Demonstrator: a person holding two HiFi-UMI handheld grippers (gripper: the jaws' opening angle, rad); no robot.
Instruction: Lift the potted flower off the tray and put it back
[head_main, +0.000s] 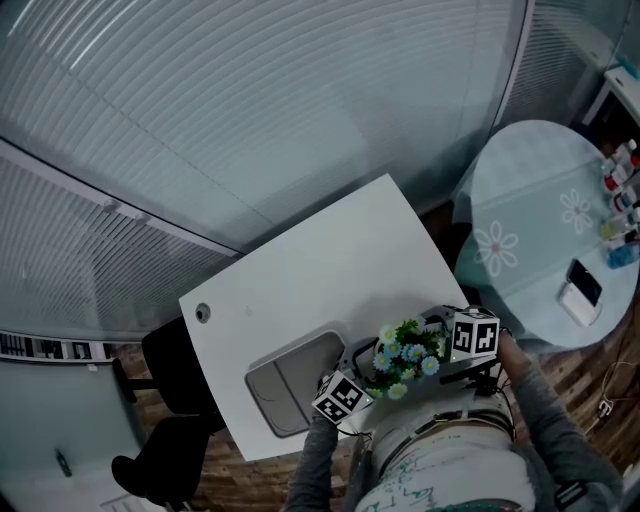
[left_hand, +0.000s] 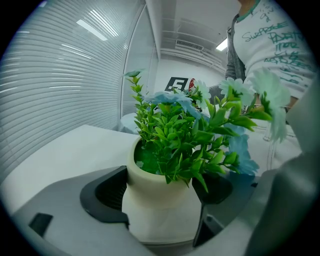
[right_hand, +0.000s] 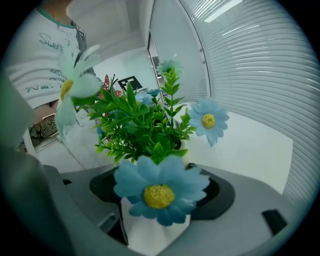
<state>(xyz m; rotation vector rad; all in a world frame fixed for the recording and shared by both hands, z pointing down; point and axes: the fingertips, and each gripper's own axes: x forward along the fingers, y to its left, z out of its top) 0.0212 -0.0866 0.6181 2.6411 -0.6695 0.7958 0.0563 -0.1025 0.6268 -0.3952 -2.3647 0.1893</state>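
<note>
The potted flower (head_main: 405, 355), green leaves and pale blue daisies in a cream pot (left_hand: 160, 200), is held between both grippers near the white table's (head_main: 330, 265) front edge. It is to the right of the grey tray (head_main: 290, 385), not on it. My left gripper (head_main: 342, 396) is shut on the pot, its black pads (left_hand: 107, 195) pressed against the sides. My right gripper (head_main: 472, 335) grips the same pot (right_hand: 152, 235) from the opposite side, and a blue daisy (right_hand: 159, 191) hides most of it.
A round glass table (head_main: 535, 235) with flower prints stands at the right and carries a phone (head_main: 580, 285) and small bottles (head_main: 620, 190). A black chair (head_main: 165, 440) sits left of the table. Blinds run along the far wall. The person's torso is close behind the pot.
</note>
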